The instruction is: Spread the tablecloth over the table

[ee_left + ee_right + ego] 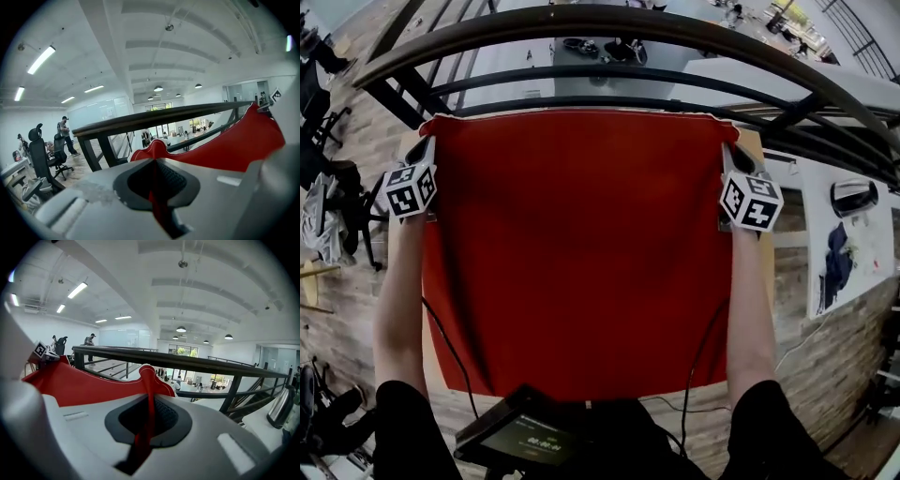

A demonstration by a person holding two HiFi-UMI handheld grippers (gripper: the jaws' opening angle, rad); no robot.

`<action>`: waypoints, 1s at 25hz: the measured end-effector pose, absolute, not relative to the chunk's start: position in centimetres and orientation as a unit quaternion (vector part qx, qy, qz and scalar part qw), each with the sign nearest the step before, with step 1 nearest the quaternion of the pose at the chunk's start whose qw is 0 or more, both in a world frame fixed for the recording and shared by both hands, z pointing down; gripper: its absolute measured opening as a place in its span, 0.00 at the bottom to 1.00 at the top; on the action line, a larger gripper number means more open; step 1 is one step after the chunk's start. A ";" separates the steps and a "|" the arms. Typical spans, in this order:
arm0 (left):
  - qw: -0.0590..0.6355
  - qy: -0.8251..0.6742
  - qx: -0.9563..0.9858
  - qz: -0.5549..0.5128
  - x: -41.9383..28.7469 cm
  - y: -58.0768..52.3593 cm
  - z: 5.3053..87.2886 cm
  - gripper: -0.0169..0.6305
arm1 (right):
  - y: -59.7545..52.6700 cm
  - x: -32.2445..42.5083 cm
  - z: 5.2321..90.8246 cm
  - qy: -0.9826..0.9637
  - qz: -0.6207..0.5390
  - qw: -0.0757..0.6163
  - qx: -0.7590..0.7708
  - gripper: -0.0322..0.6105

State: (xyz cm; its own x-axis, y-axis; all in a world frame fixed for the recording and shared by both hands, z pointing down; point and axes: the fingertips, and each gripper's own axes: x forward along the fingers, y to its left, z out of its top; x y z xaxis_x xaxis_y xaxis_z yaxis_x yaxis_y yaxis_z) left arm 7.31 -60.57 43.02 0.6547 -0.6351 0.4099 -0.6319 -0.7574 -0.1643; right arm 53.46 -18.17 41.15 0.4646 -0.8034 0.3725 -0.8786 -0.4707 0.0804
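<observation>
As L gripper (427,143) & R gripper (727,150) clamp tablecloth (581,253), tablet (520,433) txt's illegible.

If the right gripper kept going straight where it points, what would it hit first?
Probably the dark railing ahead; the right gripper, shut on a corner of the red tablecloth, aims at it, though the gap is hard to judge.

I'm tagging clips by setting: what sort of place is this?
Probably an open-plan office or lab, on an upper level: office chairs, ceiling strip lights, and a railing overlooking a floor below.
</observation>
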 end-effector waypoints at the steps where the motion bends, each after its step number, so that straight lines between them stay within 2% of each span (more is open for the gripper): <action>1: 0.004 0.346 -0.909 -0.231 8.1 -61.4 43.8 0.05 | -19.0 54.3 42.2 -0.499 0.149 0.133 0.843 0.08; 9: 0.015 0.342 -0.903 -0.260 15.1 -67.1 47.6 0.05 | -25.2 61.7 47.3 -0.504 0.184 0.126 0.834 0.08; 16: 0.057 0.340 -0.896 -0.281 20.9 -71.6 46.1 0.05 | -29.7 67.1 48.3 -0.509 0.194 0.142 0.827 0.08; 21: 0.075 0.341 -0.895 -0.276 23.9 -72.6 44.8 0.05 | -31.5 69.0 47.8 -0.510 0.181 0.162 0.825 0.08; 25: 0.075 0.345 -0.888 -0.294 23.6 -73.4 46.7 0.05 | -32.0 68.9 48.9 -0.508 0.180 0.178 0.824 0.08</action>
State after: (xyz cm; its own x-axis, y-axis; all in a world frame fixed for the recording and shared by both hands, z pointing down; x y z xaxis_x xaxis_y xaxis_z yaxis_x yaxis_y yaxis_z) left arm 23.58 -73.43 46.69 0.5895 -0.6561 0.4711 -0.5681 -0.7514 -0.3356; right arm 68.94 -32.03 48.94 0.4200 -0.7723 0.4765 -0.9002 -0.4212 0.1108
